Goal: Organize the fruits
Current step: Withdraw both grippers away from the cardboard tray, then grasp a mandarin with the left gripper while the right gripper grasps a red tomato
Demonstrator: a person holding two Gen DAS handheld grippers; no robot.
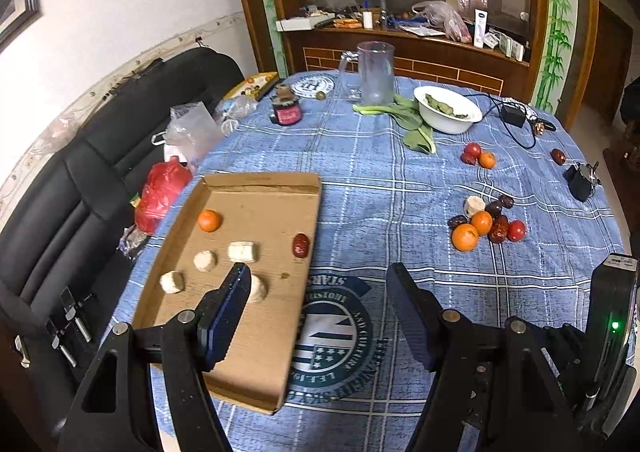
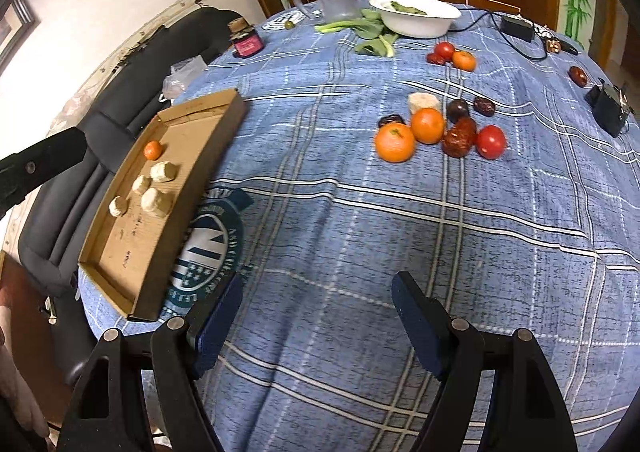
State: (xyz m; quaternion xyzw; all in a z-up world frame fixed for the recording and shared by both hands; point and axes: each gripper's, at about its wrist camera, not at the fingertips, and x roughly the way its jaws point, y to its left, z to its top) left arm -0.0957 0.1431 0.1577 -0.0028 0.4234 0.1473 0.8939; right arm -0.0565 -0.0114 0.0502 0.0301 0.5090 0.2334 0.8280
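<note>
The fruit you have left to sort sits in a tight cluster (image 2: 440,127) on the blue checked tablecloth (image 2: 360,232), well apart from the cardboard tray (image 2: 132,252) at the table's left edge. In that cluster a large orange (image 2: 395,142) touches a smaller orange (image 2: 428,125), with a wrinkled red date (image 2: 459,139) and a tomato (image 2: 491,141) pressed in beside them and a pale chunk (image 2: 423,101) just behind. Go in carelessly and your fingers will likely nudge a neighbour; round fruit on cloth can roll toward the table edge.

Your right gripper (image 2: 318,316) hangs released and empty above bare cloth, short of the cluster. Your left gripper (image 1: 320,304) is likewise released, holding nothing, one finger (image 1: 230,312) over the tray's floor.

The tray already carries a small orange (image 1: 209,220), a date (image 1: 301,246) by its right wall, and several pale chunks (image 1: 243,252). Its walls are low, so a dropped orange may bounce out, and bumping the tray could push it toward the sofa (image 1: 80,179).

A second small group (image 2: 452,55) lies farther back by the white bowl (image 2: 416,17).
</note>
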